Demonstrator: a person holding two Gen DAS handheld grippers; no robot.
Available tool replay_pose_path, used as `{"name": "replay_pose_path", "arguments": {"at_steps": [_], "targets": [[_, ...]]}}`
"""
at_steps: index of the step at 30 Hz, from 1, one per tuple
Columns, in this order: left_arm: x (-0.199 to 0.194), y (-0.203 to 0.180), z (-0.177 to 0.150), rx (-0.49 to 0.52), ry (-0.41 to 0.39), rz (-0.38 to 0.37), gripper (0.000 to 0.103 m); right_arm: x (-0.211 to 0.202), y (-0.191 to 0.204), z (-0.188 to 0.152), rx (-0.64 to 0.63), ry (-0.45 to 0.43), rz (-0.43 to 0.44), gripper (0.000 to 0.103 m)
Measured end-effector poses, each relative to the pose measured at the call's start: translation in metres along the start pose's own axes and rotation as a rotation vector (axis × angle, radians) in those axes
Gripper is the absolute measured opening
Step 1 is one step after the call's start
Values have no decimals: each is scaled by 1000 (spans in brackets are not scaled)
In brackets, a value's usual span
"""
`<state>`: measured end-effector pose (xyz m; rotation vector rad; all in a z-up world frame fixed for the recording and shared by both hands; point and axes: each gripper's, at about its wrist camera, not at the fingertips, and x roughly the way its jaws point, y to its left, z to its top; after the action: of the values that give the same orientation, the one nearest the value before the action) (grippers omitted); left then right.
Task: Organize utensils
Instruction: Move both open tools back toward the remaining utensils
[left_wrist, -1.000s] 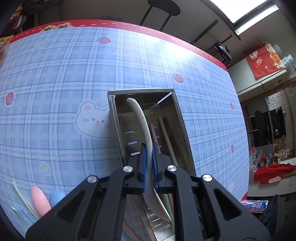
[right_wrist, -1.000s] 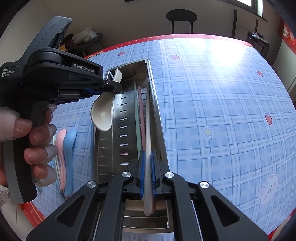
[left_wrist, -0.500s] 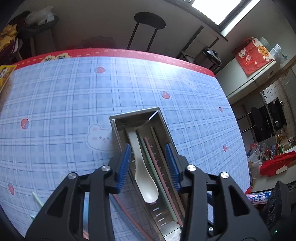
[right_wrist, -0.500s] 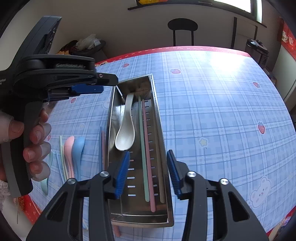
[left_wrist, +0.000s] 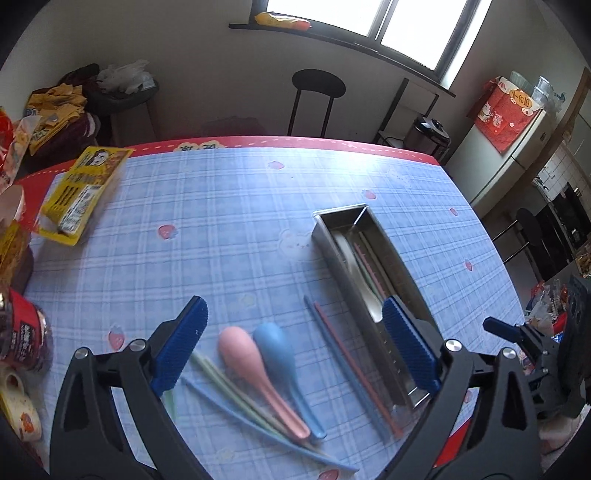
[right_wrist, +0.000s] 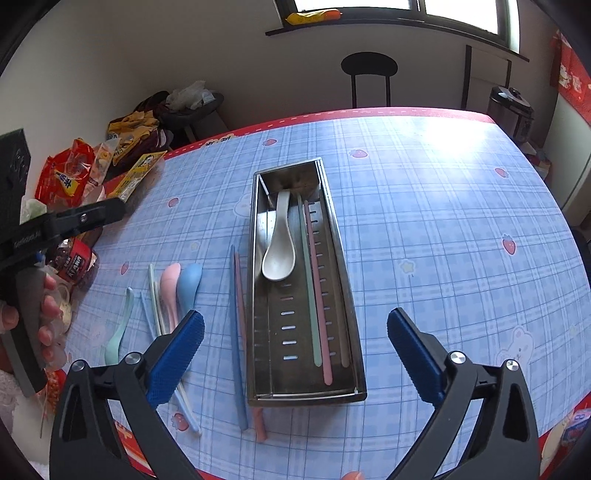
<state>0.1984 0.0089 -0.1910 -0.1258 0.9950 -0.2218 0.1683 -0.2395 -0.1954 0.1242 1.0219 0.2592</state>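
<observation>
A steel tray (right_wrist: 306, 397) lies lengthwise on the blue checked cloth, also seen as tray (left_wrist: 343, 273). In it rest a white spoon (right_wrist: 277, 251), a green chopstick (right_wrist: 308, 288), a pink one (right_wrist: 317, 295) and a pale one (right_wrist: 338, 314). Left of it on the cloth lie a blue and a pink chopstick (right_wrist: 234, 332), a pink spoon (left_wrist: 240, 347), a blue spoon (left_wrist: 273, 343) and a green spoon (right_wrist: 118, 332). My right gripper (right_wrist: 294, 313) hangs above the tray's near end, jaws opening, nothing between them. My left gripper (left_wrist: 292, 302) hovers over the loose spoons, jaws opening and empty.
Snack packets, a yellow packet (left_wrist: 81, 192) and a red cup (left_wrist: 22, 339) crowd the table's left edge. A black stool (right_wrist: 369, 70) stands beyond the far red border. The hand holding the left gripper (right_wrist: 40, 325) shows at the left of the right wrist view.
Both grippers went from shut to wide open. The white spoon and a pale chopstick dropped into the tray. Both grippers rose; the left one swung left, away from the tray.
</observation>
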Motion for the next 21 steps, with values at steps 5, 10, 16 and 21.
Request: {"name": "replay_pose_path", "arguments": {"at_steps": [5, 10, 16, 21], "targets": [[-29, 43, -49, -54, -24, 27, 95, 0, 12, -18, -34, 15, -19, 97], [-42, 80, -98, -86, 12, 86, 95, 9, 28, -35, -82, 52, -8, 97], [-46, 108, -139, -111, 41, 124, 95, 14, 50, -51, -148, 89, 23, 97], [-46, 117, -151, -135, 48, 103, 95, 25, 70, -51, -195, 156, 127, 76]]}}
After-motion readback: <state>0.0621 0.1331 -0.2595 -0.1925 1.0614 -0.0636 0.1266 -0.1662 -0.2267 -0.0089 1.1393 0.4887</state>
